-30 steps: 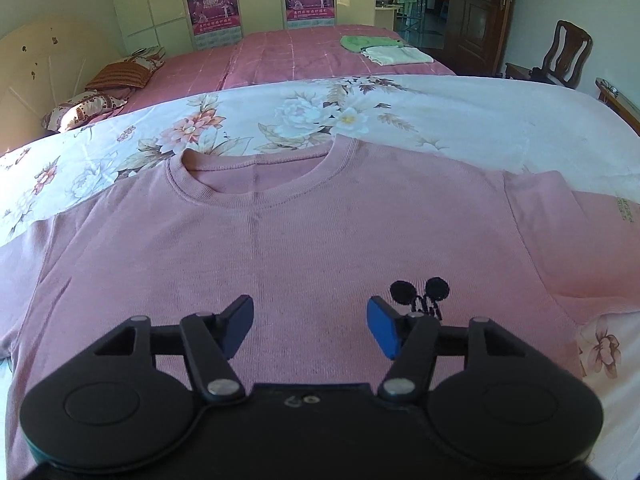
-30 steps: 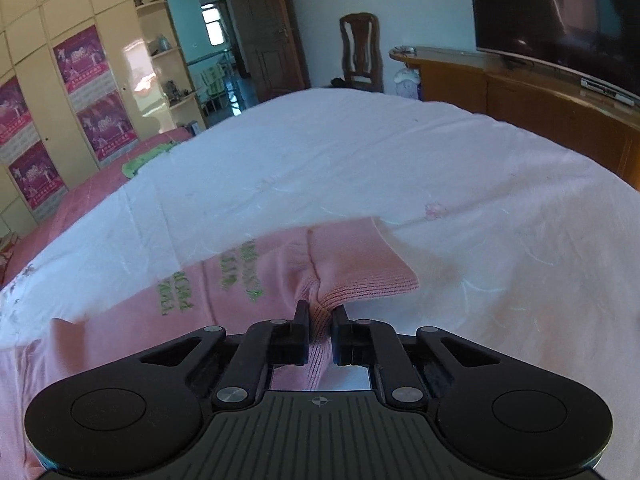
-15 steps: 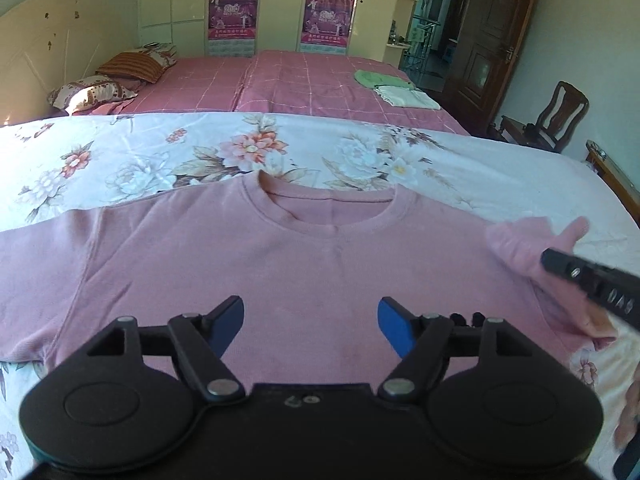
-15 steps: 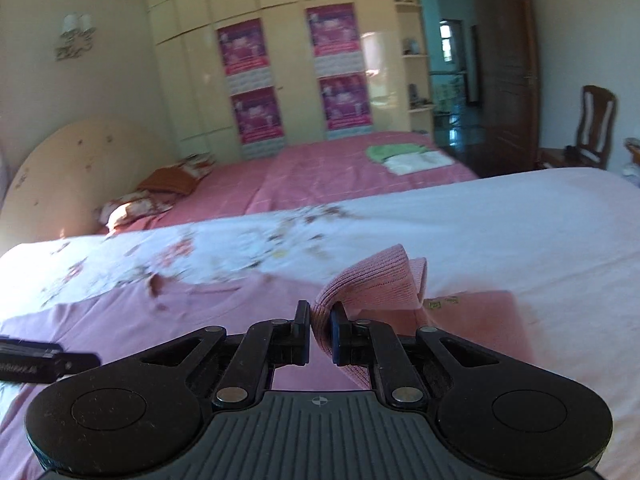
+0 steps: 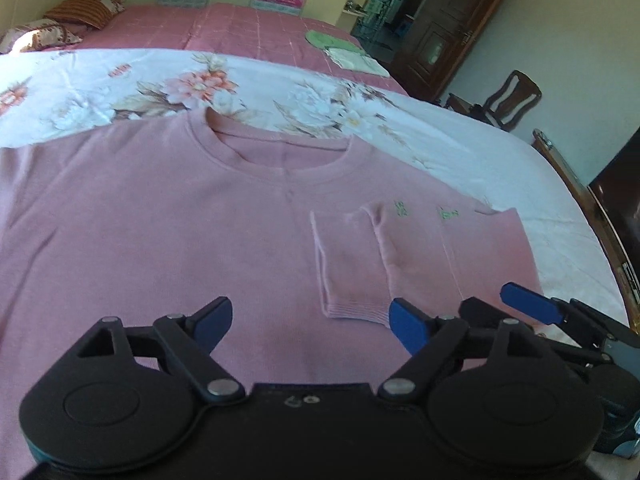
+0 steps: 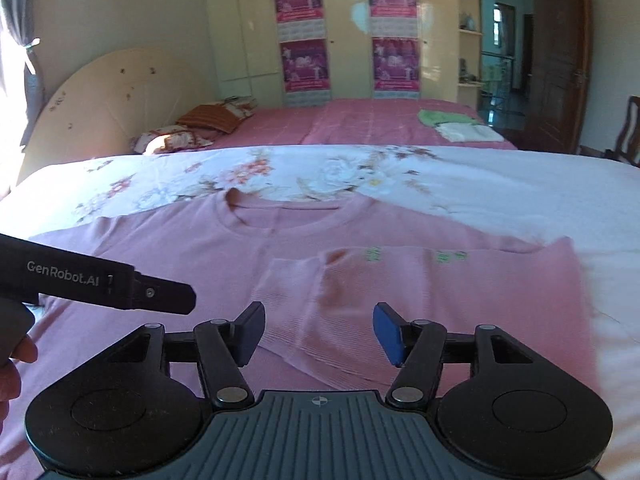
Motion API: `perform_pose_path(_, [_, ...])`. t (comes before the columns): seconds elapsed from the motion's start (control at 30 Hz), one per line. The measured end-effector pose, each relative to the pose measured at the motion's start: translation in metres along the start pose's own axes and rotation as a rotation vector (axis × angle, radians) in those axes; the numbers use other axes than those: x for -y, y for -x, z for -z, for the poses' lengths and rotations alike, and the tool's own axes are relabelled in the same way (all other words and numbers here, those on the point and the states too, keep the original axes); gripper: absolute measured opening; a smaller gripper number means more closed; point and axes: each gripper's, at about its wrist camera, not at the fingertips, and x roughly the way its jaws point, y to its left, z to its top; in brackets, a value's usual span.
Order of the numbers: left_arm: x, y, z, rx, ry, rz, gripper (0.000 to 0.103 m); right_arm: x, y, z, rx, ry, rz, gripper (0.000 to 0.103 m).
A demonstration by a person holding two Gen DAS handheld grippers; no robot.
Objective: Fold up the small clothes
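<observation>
A pink long-sleeved top (image 5: 160, 216) lies flat on the floral bedsheet, neckline away from me; it also shows in the right wrist view (image 6: 200, 252). Its right sleeve (image 5: 352, 264) is folded across the chest, cuff toward me, and shows in the right wrist view too (image 6: 320, 312). My left gripper (image 5: 310, 322) is open and empty above the shirt's lower front. My right gripper (image 6: 318, 332) is open and empty just above the sleeve's cuff; its blue fingertips (image 5: 528, 303) also show in the left wrist view.
The floral sheet (image 5: 160, 88) covers the near bed. A second pink bed (image 6: 360, 124) behind holds pillows (image 6: 216, 116) and folded green and white cloths (image 6: 456, 124). A wooden chair (image 5: 504, 100) and a door stand at the right.
My right gripper carried the sleeve over the shirt's chest, laid it down and opened, letting it go. My left gripper stayed open and shifted slightly.
</observation>
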Motion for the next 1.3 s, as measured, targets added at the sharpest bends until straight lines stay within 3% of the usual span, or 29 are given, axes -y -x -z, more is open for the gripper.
perform_pose_path(0.1, [0.006, -0.028, 0.004, -0.057, 0.04, 0.052, 0.07, 0.036, 0.017, 0.01, -0.024, -0.062, 0.074, 0.06])
perform_pose_path(0.13, [0.006, -0.036, 0.005, -0.073, 0.066, 0.071, 0.06, 0.043, 0.021, 0.014, -0.025, -0.075, 0.094, 0.06])
perform_pose_path(0.3, [0.011, -0.051, 0.007, -0.024, 0.114, 0.084, 0.058, 0.082, 0.043, 0.038, -0.041, -0.135, 0.184, 0.06])
perform_pose_path(0.33, [0.013, -0.052, 0.007, -0.012, 0.115, 0.08, 0.045, 0.087, 0.045, 0.042, -0.048, -0.145, 0.197, 0.06])
perform_pose_path(0.37, [0.016, -0.053, 0.006, -0.004, 0.114, 0.065, 0.022, 0.09, 0.045, 0.045, -0.051, -0.155, 0.206, 0.06])
perform_pose_path(0.4, [0.017, -0.054, 0.005, 0.0, 0.117, 0.053, 0.014, 0.095, 0.047, 0.049, -0.053, -0.166, 0.216, 0.06])
perform_pose_path(0.47, [0.017, -0.053, 0.004, 0.023, 0.136, 0.05, 0.008, 0.1, 0.047, 0.052, -0.06, -0.169, 0.244, 0.06])
perform_pose_path(0.57, [0.026, -0.035, 0.0, 0.091, 0.105, 0.07, 0.007, 0.103, 0.044, 0.055, -0.071, -0.16, 0.277, 0.06])
perform_pose_path(0.73, [0.023, 0.017, -0.03, 0.241, 0.173, 0.16, 0.007, 0.099, 0.031, 0.054, -0.085, -0.152, 0.277, 0.06])
perform_pose_path(0.9, [0.006, 0.055, -0.042, 0.346, 0.171, 0.12, 0.007, 0.097, 0.021, 0.041, -0.064, -0.164, 0.257, 0.058])
perform_pose_path(0.93, [0.001, 0.06, -0.041, 0.359, 0.165, 0.093, 0.007, 0.096, 0.018, 0.038, -0.059, -0.168, 0.252, 0.054])
perform_pose_path(1.0, [-0.015, 0.06, -0.037, 0.342, 0.177, 0.051, 0.007, 0.094, 0.013, 0.034, -0.06, -0.173, 0.234, 0.024])
perform_pose_path(1.1, [-0.041, 0.053, -0.022, 0.3, 0.213, -0.02, 0.007, 0.091, 0.005, 0.033, -0.077, -0.163, 0.222, 0.019])
perform_pose_path(1.17, [-0.056, 0.041, -0.009, 0.261, 0.223, -0.075, 0.007, 0.092, 0.006, 0.036, -0.068, -0.134, 0.269, 0.011])
perform_pose_path(1.3, [-0.072, 0.006, 0.01, 0.156, 0.223, -0.13, 0.007, 0.108, 0.009, 0.045, -0.076, -0.199, 0.276, 0.011])
